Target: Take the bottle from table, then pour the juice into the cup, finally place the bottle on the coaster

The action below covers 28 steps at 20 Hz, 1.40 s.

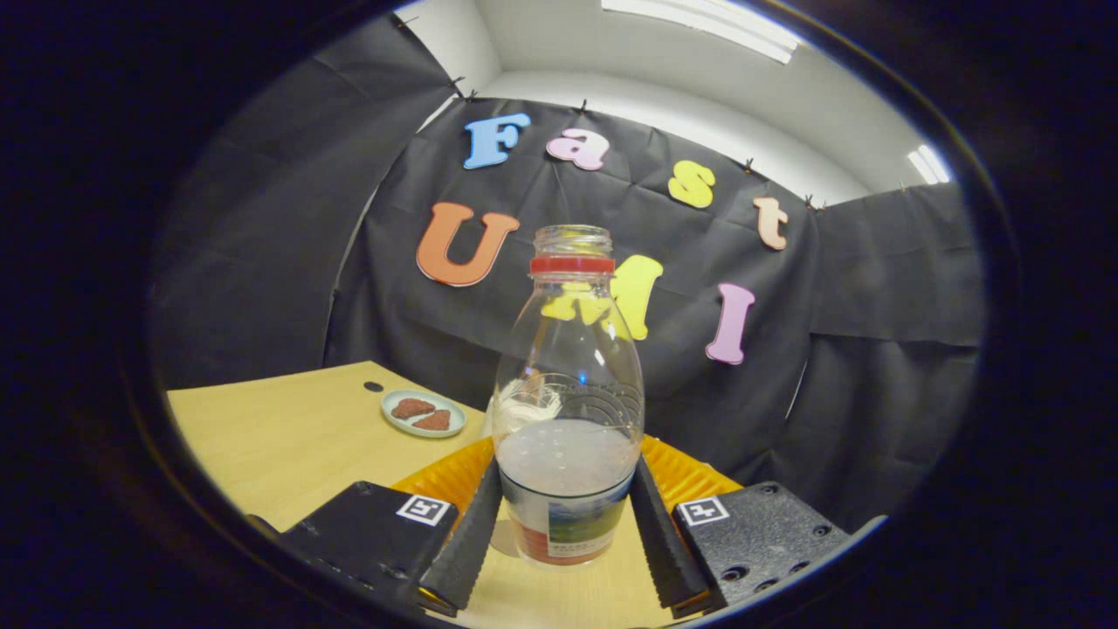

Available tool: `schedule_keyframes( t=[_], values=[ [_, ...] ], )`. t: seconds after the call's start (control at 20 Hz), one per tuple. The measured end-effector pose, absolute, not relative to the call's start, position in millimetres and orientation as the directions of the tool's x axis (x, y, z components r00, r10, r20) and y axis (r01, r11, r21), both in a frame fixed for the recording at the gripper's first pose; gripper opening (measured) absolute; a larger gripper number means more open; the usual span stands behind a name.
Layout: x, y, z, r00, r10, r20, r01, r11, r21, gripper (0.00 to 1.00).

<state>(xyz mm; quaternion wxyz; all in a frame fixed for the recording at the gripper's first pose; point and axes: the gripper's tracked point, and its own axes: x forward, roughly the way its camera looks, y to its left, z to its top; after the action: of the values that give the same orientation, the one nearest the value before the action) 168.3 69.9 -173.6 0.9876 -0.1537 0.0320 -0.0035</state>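
A clear plastic bottle [568, 411] stands upright between my fingers, uncapped, with a red ring at its neck and a label near its base. Pale, cloudy juice fills its lower half. My gripper [566, 533] is shut on the bottle, with the ribbed left finger [467, 533] and right finger [664, 537] pressing its lower sides. Just beyond the bottle an orange ribbed coaster [690, 479] lies on the table. A pale, clear shape, maybe the cup [490, 419], peeks out from behind the bottle's left side and is mostly hidden by it.
The light wooden table [288, 445] stretches away to the left. On it, beyond the fingers and left of the bottle, sits a small pale-green plate [424, 412] holding two brown biscuits. Black cloth walls close the booth behind the table.
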Motion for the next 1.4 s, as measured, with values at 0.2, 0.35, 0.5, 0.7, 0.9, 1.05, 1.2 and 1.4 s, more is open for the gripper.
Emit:
schedule_keyframes(
  t=[0.2, 0.35, 0.5, 0.7, 0.9, 1.05, 1.2, 1.4],
  values=[
    [187, 72, -170, 0.996, 0.015, -0.088, -0.034, 0.976, -0.216, 0.8],
    [199, 73, -166, 0.994, 0.039, -0.1, -0.053, 0.988, -0.144, 0.8],
    [212, 69, -172, 0.991, 0.045, -0.124, -0.059, 0.992, -0.114, 0.8],
    [232, 63, -187, 0.989, 0.025, -0.143, -0.036, 0.996, -0.078, 0.8],
    [252, 66, -211, 0.985, 0.043, -0.166, -0.05, 0.998, -0.04, 0.8],
    [266, 59, -237, 0.983, 0.02, -0.183, -0.03, 0.998, -0.053, 0.8],
    [278, 57, -269, 0.974, 0.013, -0.228, -0.022, 0.999, -0.037, 0.8],
    [285, 57, -306, 0.96, 0.025, -0.28, -0.034, 0.999, -0.026, 0.8]
  ],
)
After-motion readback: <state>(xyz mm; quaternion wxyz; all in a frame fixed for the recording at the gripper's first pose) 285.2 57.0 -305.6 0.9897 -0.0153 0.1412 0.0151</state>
